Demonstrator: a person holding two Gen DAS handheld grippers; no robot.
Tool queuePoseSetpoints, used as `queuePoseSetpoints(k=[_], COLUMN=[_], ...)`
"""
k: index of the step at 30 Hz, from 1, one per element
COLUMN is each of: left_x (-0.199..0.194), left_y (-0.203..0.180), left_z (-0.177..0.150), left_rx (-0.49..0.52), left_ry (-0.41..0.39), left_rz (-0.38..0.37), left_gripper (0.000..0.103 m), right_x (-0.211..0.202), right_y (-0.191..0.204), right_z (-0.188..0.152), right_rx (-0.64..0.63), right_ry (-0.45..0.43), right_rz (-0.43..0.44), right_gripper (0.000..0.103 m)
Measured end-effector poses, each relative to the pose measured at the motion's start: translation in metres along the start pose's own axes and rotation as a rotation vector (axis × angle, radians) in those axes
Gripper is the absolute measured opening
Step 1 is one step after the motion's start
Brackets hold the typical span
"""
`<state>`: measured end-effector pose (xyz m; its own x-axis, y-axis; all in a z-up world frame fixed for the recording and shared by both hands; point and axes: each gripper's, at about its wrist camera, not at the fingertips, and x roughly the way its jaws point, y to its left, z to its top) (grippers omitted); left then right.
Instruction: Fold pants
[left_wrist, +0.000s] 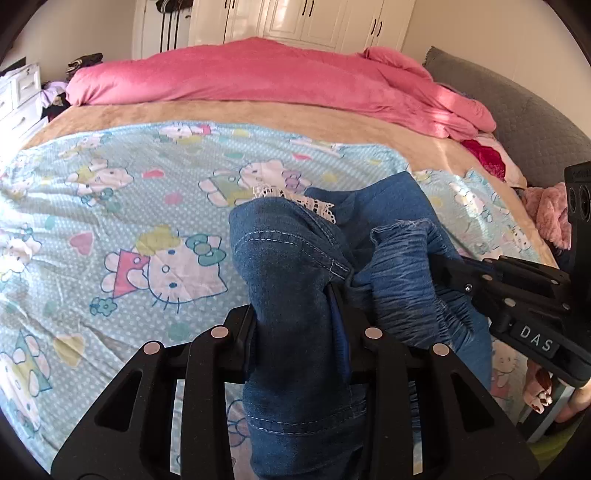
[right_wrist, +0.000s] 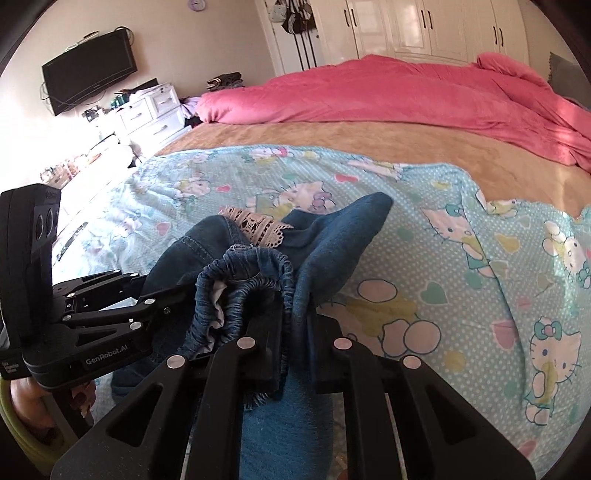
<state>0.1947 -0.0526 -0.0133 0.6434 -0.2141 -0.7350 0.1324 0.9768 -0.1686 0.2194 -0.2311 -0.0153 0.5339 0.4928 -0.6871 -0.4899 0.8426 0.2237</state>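
Observation:
Blue denim pants (left_wrist: 295, 258) with a white lace trim (left_wrist: 295, 199) and a gathered elastic waistband (left_wrist: 402, 273) hang bunched above the Hello Kitty sheet. My left gripper (left_wrist: 295, 314) is shut on a thick fold of the denim. My right gripper (right_wrist: 291, 317) is shut on the waistband (right_wrist: 251, 291) and the fleecy inner side of the pants (right_wrist: 332, 236). The two grippers are close together; the right one (left_wrist: 517, 306) shows at the right of the left wrist view and the left one (right_wrist: 110, 314) at the left of the right wrist view.
A light blue Hello Kitty sheet (left_wrist: 147, 221) covers the near part of the bed over a tan blanket (right_wrist: 332, 136). A pink duvet (left_wrist: 277, 77) is heaped at the far side. A grey headboard (left_wrist: 535, 122) is on the right, white drawers (right_wrist: 147, 110) and a TV (right_wrist: 88, 74) on the left.

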Motion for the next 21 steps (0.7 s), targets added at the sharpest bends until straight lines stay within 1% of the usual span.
queuePoseSetpoints(k=[3, 5, 6, 8, 11, 13, 15, 17, 21], left_x=[0.009, 0.012, 0.012, 0.012, 0.013, 0.014, 0.014, 0.013, 0.011], left_y=[0.004, 0.008, 0.009, 0.010, 0.011, 0.011, 0.011, 0.011, 0.011], left_z=[-0.005, -0.008, -0.008, -0.009, -0.010, -0.012, -0.012, -0.013, -0.015], left_rx=[-0.010, -0.018, -0.018, -0.019, -0.022, -0.026, -0.026, -0.028, -0.032], left_ry=[0.022, 0.030, 0.033, 0.035, 0.040, 0.043, 0.046, 0.045, 0.045], left_rz=[0.013, 0.015, 0.016, 0.020, 0.026, 0.028, 0.031, 0.032, 0.031], left_gripper=[0.027, 0.030, 0.032, 0.035, 0.039, 0.042, 0.045, 0.046, 0.048], right_x=[0.009, 0.013, 0.013, 0.015, 0.017, 0.021, 0.024, 0.023, 0.017], right_y=[-0.005, -0.010, -0.011, -0.014, -0.018, -0.021, -0.024, -0.027, -0.028], right_z=[-0.005, -0.010, -0.012, -0.015, -0.020, -0.023, -0.025, -0.026, -0.027], right_rx=[0.002, 0.016, 0.018, 0.011, 0.011, 0.005, 0.019, 0.039, 0.058], right_ry=[0.017, 0.028, 0.032, 0.033, 0.054, 0.074, 0.089, 0.087, 0.077], right_rz=[-0.036, -0.073, -0.091, -0.122, -0.171, -0.202, -0.205, -0.197, -0.185], right_gripper=[0.013, 0.016, 0.020, 0.023, 0.040, 0.044, 0.046, 0.050, 0.053])
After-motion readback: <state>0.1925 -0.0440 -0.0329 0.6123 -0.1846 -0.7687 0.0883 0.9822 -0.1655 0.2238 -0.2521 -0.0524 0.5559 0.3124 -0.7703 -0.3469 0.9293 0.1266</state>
